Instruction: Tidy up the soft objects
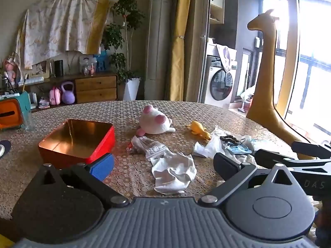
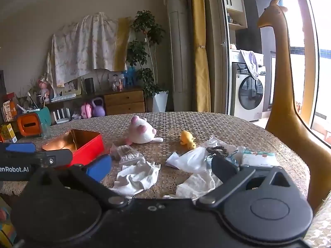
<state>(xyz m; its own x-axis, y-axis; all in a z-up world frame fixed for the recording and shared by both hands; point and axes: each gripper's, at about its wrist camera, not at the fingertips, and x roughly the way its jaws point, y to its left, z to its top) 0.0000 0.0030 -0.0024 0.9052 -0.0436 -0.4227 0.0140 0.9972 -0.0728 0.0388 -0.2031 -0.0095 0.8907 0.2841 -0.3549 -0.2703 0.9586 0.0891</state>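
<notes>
Stood wide open and empty over the near edge of the table, left gripper and right gripper alike, beside the red tin at left, before bare cloth around the white plush, crumpled white cloth and yellow toy.

White-pink plush mid-table, yellow plush to its right, crumpled white cloth near front edge, open red tin left.
</notes>
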